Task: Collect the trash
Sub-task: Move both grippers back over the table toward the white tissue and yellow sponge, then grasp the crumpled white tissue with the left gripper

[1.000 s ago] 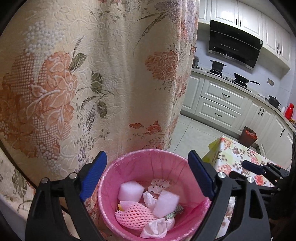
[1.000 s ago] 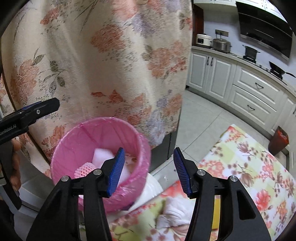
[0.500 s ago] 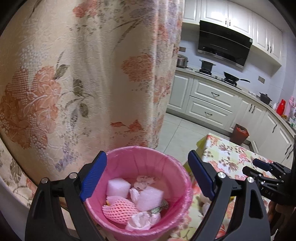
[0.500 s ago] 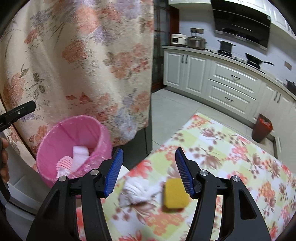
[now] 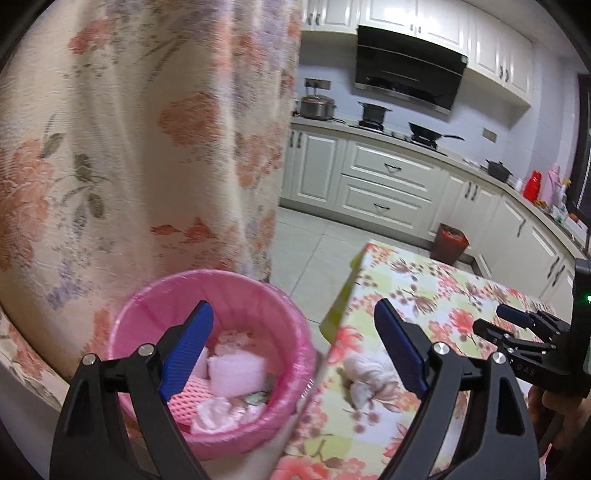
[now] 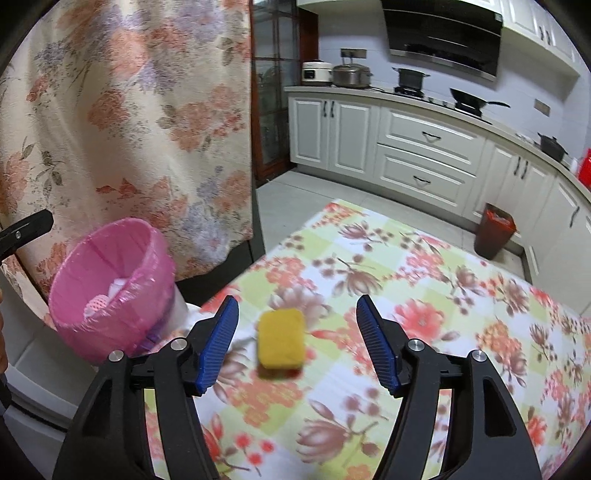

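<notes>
right wrist view: a yellow sponge block (image 6: 280,339), rounded-rectangular and porous, lies flat on the floral tablecloth (image 6: 461,325), between the ribbed blue pads of the right gripper (image 6: 297,343) but untouched by them; the jaws are opening and hold nothing. left of it stands a pink bin (image 6: 110,291), round, lined with a thin glossy pink bag, just beside the table edge. left wrist view: the bin holds white foam blocks (image 5: 236,371), a pink foam net sleeve (image 5: 188,397) and crumpled tissue (image 5: 216,413). a crumpled white tissue wad (image 5: 369,373) lies on the cloth, near the bin, between the wide-open, empty jaws of the left gripper (image 5: 293,352). a textured floral curtain (image 5: 129,147) hangs behind the bin. beyond are white panelled cabinets (image 6: 424,155), a black range hood (image 6: 443,33), pots and a small dark red floor bin (image 6: 495,230). motion blur softens the cloth's pattern; the left gripper's frame hides part of the bin's contents, and the bin's base is cut off in the left wrist view.
</notes>
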Tool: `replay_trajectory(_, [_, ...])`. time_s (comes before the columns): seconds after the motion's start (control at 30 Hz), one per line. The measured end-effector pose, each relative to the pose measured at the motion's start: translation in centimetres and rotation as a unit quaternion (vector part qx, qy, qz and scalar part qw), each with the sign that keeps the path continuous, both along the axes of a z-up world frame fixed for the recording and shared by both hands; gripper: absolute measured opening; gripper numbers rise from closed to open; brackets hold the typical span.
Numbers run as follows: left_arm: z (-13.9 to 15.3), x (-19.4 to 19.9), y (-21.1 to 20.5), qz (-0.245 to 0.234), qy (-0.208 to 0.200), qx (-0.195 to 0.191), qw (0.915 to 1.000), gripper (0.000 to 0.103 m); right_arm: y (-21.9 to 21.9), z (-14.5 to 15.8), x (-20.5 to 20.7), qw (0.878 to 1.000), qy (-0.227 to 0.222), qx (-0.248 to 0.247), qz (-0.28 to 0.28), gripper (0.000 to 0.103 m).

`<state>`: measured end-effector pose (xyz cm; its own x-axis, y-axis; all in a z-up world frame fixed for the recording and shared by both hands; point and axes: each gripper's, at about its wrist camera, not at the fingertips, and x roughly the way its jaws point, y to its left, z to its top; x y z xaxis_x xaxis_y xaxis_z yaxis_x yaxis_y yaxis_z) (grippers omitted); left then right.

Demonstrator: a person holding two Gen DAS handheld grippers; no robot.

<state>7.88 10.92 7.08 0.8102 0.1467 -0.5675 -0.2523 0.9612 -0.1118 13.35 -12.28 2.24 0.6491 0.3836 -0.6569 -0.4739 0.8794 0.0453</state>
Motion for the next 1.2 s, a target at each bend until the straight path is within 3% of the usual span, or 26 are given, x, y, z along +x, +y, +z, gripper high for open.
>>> replay_trajectory(0.33, [-2.3,1.3,-4.8,-0.047,0.026,-0.004,0.9986,0.083,-3.9,-2.2,-0.2,0.999,0.018,0.004,-0.030,0.070])
replay_trajectory(0.57, [-4.2,2.5,-6.9,-0.069,0.048,-0.009,0.9965,0.074,-5.5,-3.5,-0.1,0.999,0.031,0.007,-0.040,0.072])
replay_trajectory(0.93, [-8.1,4.7,-8.8,-0.094,0.093,-0.018,0.9910,0.062,-6.8,-5.3,0.5,0.998,0.052,0.010,-0.046,0.075])
replay_trajectory(1.2, [-10.9,6.4,-9.5,-0.100,0.126,-0.019,0.9868,0.060,-6.9,-6.0,1.0,0.997,0.059,0.013,-0.044,0.075])
